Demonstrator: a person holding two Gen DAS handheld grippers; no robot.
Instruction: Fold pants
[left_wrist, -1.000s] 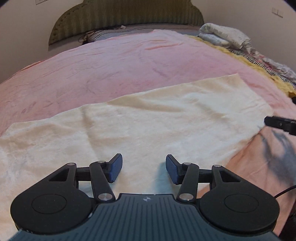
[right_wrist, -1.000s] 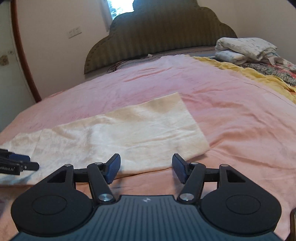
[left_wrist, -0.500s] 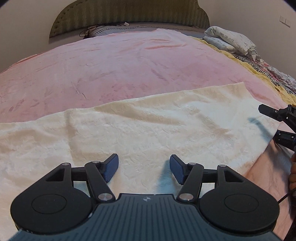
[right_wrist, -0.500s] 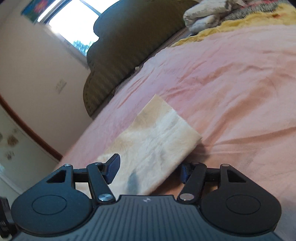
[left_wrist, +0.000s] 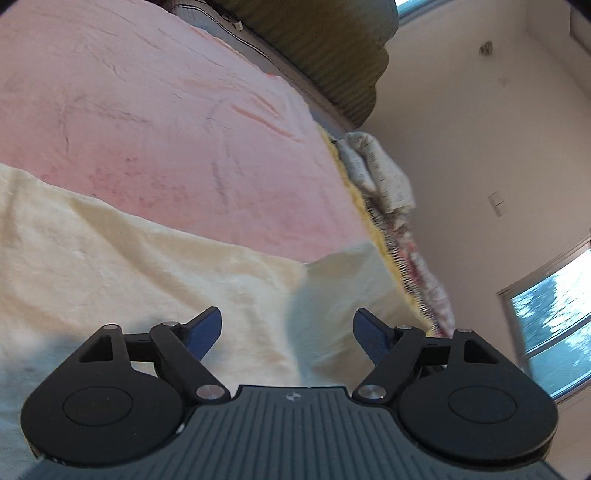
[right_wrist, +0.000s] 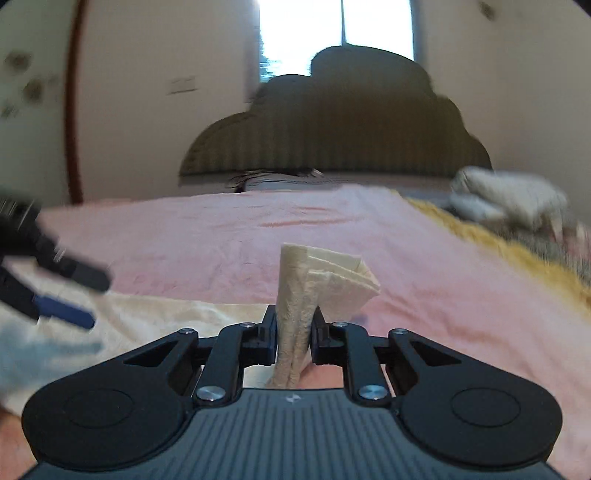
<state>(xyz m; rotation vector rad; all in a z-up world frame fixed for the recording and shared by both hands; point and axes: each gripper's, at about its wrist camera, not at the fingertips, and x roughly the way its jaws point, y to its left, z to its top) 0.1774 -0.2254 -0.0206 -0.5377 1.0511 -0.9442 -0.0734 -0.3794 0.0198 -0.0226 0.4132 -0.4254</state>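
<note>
Cream pants (left_wrist: 129, 266) lie flat across the pink bedspread (left_wrist: 166, 122). My left gripper (left_wrist: 287, 317) hovers low over the cloth near a raised fold, tilted to one side. Its jaws are opening, and no cloth is pinched between the blue pads (left_wrist: 207, 328). My right gripper (right_wrist: 294, 325) has its jaws closing on the pants' end (right_wrist: 325, 273), which stands up bunched between the pads. The left gripper (right_wrist: 92, 301) shows blurred at the left edge of the right wrist view, over the flat part of the pants (right_wrist: 155, 314).
A dark padded headboard (right_wrist: 332, 129) stands at the far end of the bed. Folded pale cloths (left_wrist: 380, 177) are piled on a yellow patterned blanket (right_wrist: 480, 236) along the bed's right side. Windows (left_wrist: 554, 321) and walls surround the bed.
The right gripper has shut on the pants' end and raised it off the bedspread. The left gripper has rolled sideways, shifted along the cloth, and its jaws have widened.
</note>
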